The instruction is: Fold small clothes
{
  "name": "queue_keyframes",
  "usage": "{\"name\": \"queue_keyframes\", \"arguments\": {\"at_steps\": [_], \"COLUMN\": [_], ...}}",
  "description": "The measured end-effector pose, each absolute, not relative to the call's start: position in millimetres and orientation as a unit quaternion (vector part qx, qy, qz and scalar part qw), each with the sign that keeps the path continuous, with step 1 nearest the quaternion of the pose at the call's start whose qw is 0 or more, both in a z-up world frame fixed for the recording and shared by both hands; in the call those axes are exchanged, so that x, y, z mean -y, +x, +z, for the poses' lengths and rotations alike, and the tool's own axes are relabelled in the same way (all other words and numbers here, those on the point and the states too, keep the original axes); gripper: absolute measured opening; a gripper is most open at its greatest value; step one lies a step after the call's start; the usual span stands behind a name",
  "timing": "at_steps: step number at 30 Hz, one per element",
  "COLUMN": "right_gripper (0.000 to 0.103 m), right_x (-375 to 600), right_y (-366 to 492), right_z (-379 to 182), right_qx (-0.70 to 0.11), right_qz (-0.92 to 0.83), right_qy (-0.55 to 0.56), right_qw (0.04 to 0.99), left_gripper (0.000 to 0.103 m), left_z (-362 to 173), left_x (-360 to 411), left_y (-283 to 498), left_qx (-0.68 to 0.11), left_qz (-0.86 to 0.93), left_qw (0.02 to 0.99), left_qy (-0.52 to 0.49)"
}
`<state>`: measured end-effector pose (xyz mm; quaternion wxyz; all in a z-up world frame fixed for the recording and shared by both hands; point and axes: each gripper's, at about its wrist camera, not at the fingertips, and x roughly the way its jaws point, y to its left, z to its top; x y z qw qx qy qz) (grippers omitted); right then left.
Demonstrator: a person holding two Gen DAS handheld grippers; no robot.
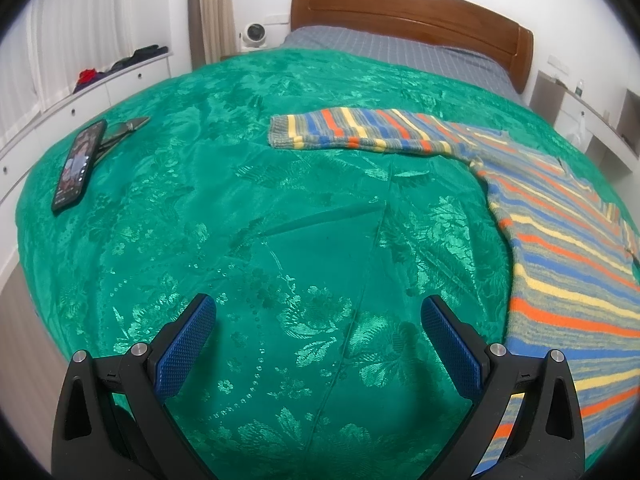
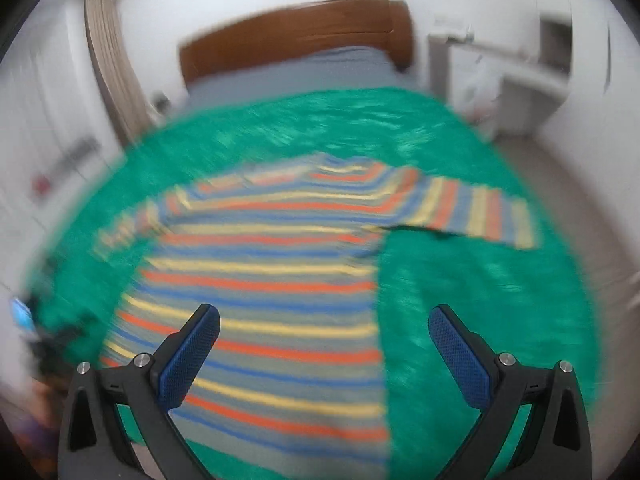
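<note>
A striped knit sweater [image 1: 560, 240] in blue, orange, yellow and grey lies flat on the green bedspread [image 1: 240, 240]. In the left wrist view its body fills the right side and one sleeve [image 1: 344, 132] stretches left. My left gripper [image 1: 318, 308] is open and empty above bare bedspread, left of the sweater's hem. In the blurred right wrist view the sweater [image 2: 272, 280] lies spread with its right sleeve [image 2: 472, 212] out to the right. My right gripper [image 2: 324, 320] is open and empty above the sweater's lower right edge.
A black phone [image 1: 78, 164] and a dark tool [image 1: 124, 130] lie on the bedspread at the far left. The wooden headboard [image 1: 408, 12] and grey sheet [image 1: 392, 50] are beyond. White drawers [image 1: 80, 108] stand left, white shelves [image 1: 592, 120] right.
</note>
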<state>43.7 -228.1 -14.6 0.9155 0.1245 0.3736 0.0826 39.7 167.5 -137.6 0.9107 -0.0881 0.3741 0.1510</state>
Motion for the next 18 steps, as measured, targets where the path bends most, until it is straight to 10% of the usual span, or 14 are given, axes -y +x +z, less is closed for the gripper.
{"name": "queue_keyframes", "arguments": {"at_steps": [7, 18], "right_gripper": [0.101, 0.062], "right_x": [431, 528], "right_y": [126, 197], "right_z": [-54, -130], "right_qx": [-0.344, -0.423], "right_qz": [-0.021, -0.074], "right_qy": [0.333, 0.429], "right_qw": [0.878, 0.795], "left_gripper": [0.102, 0.102], "left_z": [-140, -148], "left_x": [-167, -151], "left_y": [43, 52], "left_qx": [-0.379, -0.396], "left_qz": [0.156, 0.161], "left_qw": [0.908, 0.903], "left_qy": [-0.087, -0.04]}}
